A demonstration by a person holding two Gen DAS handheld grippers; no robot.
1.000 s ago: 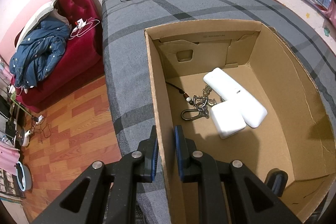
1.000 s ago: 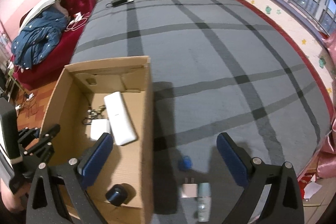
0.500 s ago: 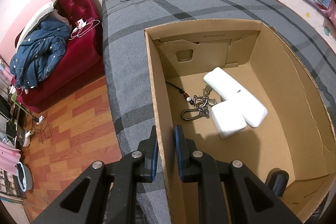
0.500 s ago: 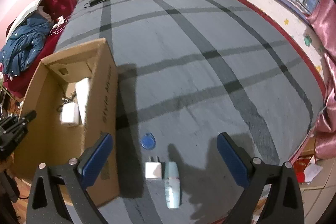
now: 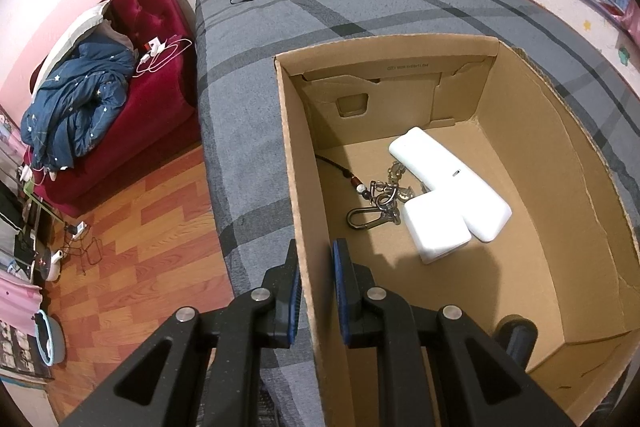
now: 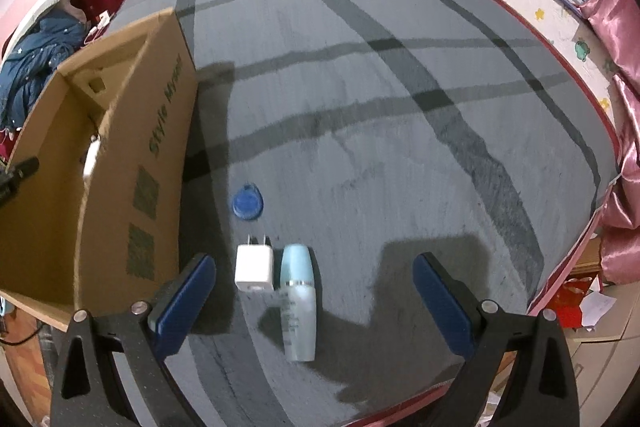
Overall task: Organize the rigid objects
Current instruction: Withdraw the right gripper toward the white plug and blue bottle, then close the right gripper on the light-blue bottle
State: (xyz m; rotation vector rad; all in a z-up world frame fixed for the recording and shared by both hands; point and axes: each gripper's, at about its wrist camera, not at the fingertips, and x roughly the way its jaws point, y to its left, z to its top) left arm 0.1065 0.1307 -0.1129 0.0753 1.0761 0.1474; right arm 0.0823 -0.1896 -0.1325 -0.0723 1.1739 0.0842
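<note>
Right wrist view: the right tongs (image 6: pixel 312 291) hang released, blue pads spread wide, above a grey bed (image 6: pixel 400 107) with dark stripes.
Things left on the bed: a small white charger plug (image 6: pixel 255 269), a pale blue bottle (image 6: pixel 299 303) and a blue round tag (image 6: pixel 247 202) — all near the bed's front edge, outside the box.
Bottle: lying on its side, long axis running away from the camera, teal cap at the far end, clear body nearest the tongs.
Plug: just beside the bottle on its left, prongs pointing away.
Tag: a little beyond the plug, apart from it.
Key relation: the plug and bottle lie between the two spread pads and just ahead of them, closer to the left pad; the pads would close across the bottle's narrow width. The right hand is clearly the nearer one.
Left wrist view: the left tongs (image 5: pixel 316 291) are clenched on the near side wall of a cardboard box (image 5: pixel 560 187), one pad inside and one outside — steadying it, as I judge.
Box contents: a long white device (image 5: pixel 452 183), a white power brick (image 5: pixel 438 231) touching it, a bunch of keys with a clip (image 5: pixel 376 203).
Box position: left of the loose items, standing on the bed.
Likely next step: picking one loose item for the box.
</note>
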